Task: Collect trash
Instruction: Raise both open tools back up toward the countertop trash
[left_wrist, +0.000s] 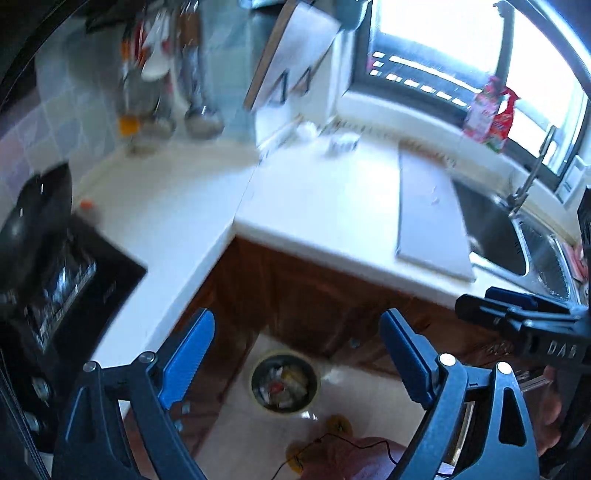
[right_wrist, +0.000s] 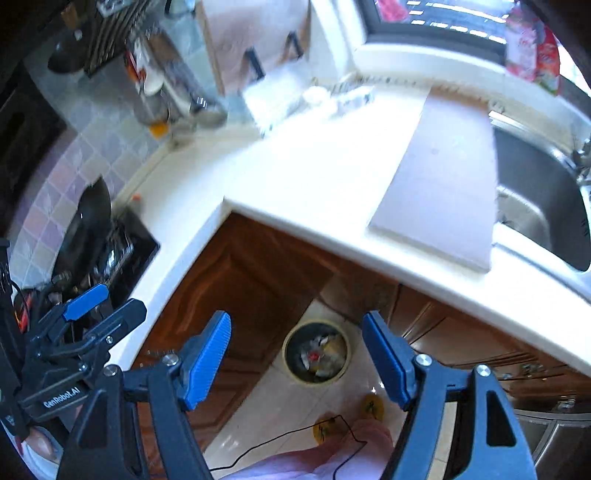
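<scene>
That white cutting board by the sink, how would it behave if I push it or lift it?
The cutting board looks flat and rigid, so it would probably slide rather than bend. It lies flush on the smooth countertop, likely hard to get under. One edge reaches the sink, so a sideways push might tip it in.

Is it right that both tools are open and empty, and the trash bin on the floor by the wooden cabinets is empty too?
Not quite. The trash bin is not empty: the right wrist view shows crumpled scraps and wrappers inside it, and the left wrist view agrees. The rest holds: the left tool and right tool are both open with nothing between their fingers, and the bin stands on the floor by the wooden cabinets.
</scene>
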